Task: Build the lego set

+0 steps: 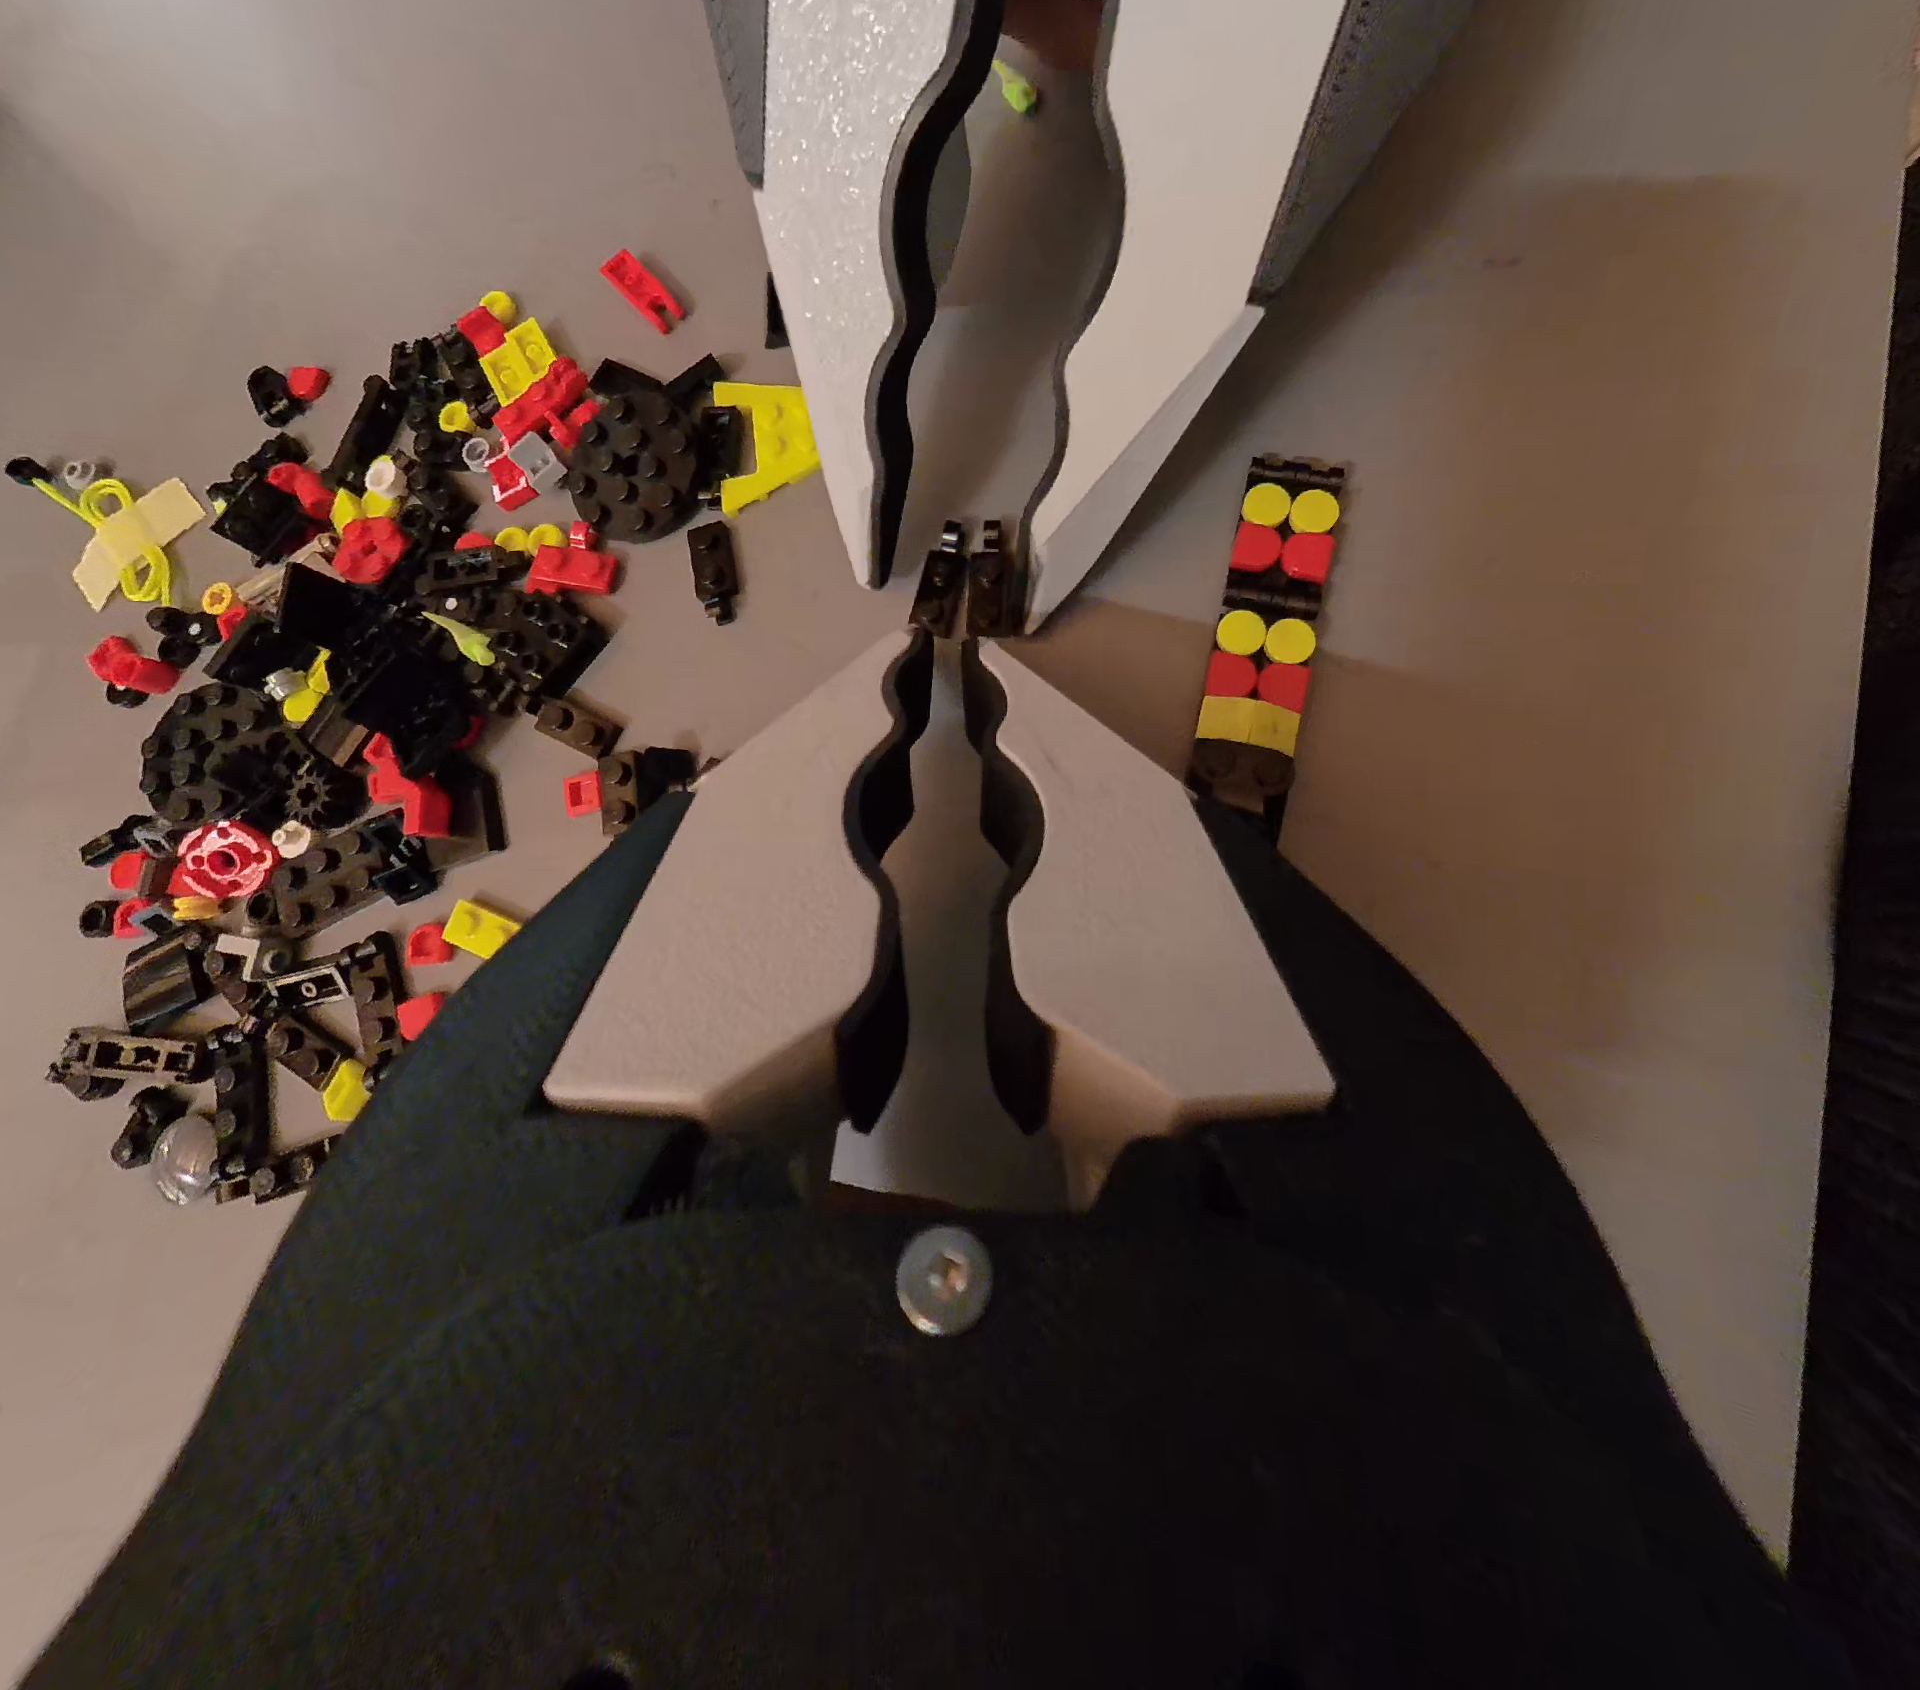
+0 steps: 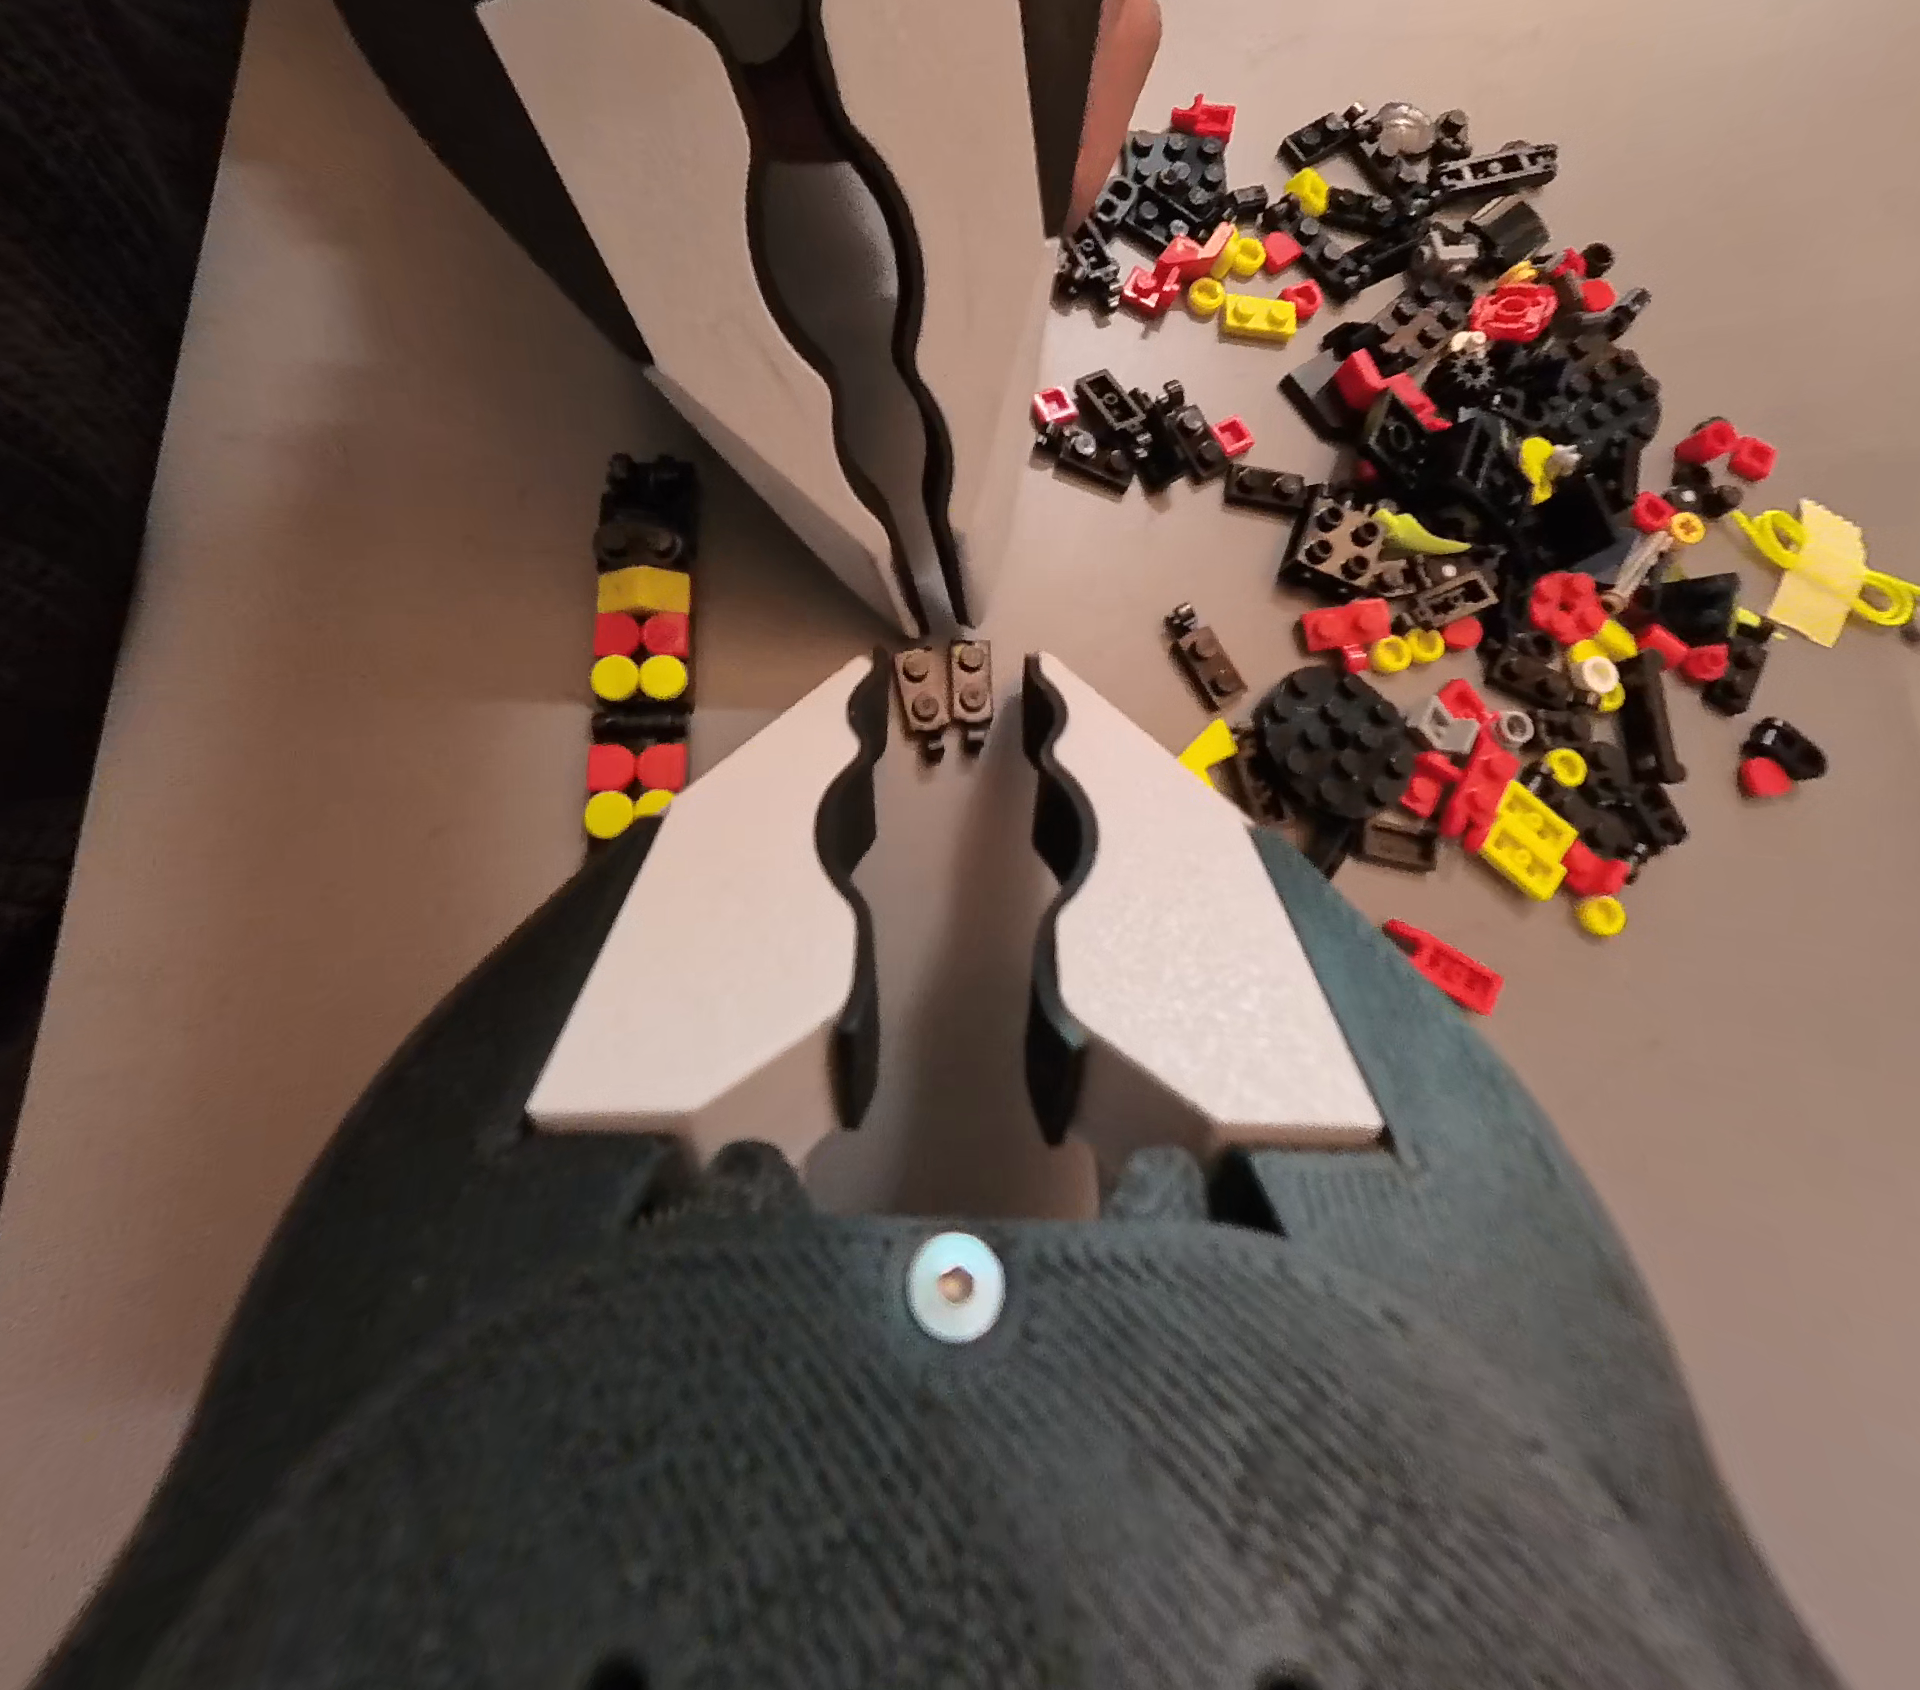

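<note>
Two small black clip plates (image 1: 966, 586) (image 2: 945, 690) lie side by side on the table between both grippers. My right gripper (image 2: 948, 669) is open, and its fingertips straddle the pair; it comes in from the top in the left wrist view (image 1: 961, 580). My left gripper (image 1: 943, 643) is closed to a narrow slit, with its tips against the plates' end; it comes in from the top in the right wrist view (image 2: 938, 620). A built strip (image 1: 1268, 632) (image 2: 639, 653) of black plates with yellow and red round tiles lies just beside them.
A pile of loose black, red and yellow pieces (image 1: 364, 653) (image 2: 1455, 497) lies on the side away from the strip. One black clip plate (image 1: 712, 565) (image 2: 1205, 664) lies apart from the pile. The table edge (image 1: 1860, 809) (image 2: 208, 290) runs just past the strip. Less than 4 cm separates the two grippers' tips. The black clip plate (image 2: 1205, 664) sits 4 centimeters or so from the ends of my right fingers. The left camera catches it too, in the left wrist view (image 1: 712, 567).
</note>
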`<state>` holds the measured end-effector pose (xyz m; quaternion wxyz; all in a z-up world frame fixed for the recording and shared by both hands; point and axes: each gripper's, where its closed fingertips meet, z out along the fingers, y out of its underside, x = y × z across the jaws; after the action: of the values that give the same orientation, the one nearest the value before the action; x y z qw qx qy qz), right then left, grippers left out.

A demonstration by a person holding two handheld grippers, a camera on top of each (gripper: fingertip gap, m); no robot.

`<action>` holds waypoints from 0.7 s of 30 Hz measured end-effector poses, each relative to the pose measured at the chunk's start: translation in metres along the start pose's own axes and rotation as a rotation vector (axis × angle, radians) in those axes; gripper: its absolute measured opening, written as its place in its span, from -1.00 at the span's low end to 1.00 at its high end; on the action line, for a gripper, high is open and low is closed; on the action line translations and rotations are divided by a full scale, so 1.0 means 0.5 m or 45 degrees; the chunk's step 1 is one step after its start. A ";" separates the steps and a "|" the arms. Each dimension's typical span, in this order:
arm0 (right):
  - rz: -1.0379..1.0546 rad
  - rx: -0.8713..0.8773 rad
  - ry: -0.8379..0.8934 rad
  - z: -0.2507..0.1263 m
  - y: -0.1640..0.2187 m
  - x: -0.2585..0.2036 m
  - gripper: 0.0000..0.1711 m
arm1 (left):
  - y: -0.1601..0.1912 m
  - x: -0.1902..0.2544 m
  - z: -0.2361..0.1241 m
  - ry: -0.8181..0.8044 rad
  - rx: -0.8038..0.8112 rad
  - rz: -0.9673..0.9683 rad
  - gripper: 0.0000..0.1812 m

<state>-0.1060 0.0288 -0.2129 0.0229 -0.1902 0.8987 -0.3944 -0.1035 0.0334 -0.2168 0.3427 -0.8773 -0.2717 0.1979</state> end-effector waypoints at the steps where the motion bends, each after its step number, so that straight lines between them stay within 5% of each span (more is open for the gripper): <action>1: 0.008 0.003 -0.012 0.001 0.000 -0.001 -0.72 | 0.000 0.000 0.000 0.000 0.001 0.002 -0.95; 16: 0.020 0.001 -0.063 -0.008 0.009 -0.011 -0.83 | 0.001 0.002 -0.002 0.008 0.002 0.006 -0.94; 21: 0.005 -0.018 -0.042 -0.015 0.013 -0.009 -0.70 | 0.001 0.004 -0.003 0.009 0.004 0.014 -0.94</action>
<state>-0.1054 0.0398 -0.2128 0.0372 -0.1953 0.9014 -0.3847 -0.1012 0.0336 -0.2165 0.3440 -0.8789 -0.2654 0.1970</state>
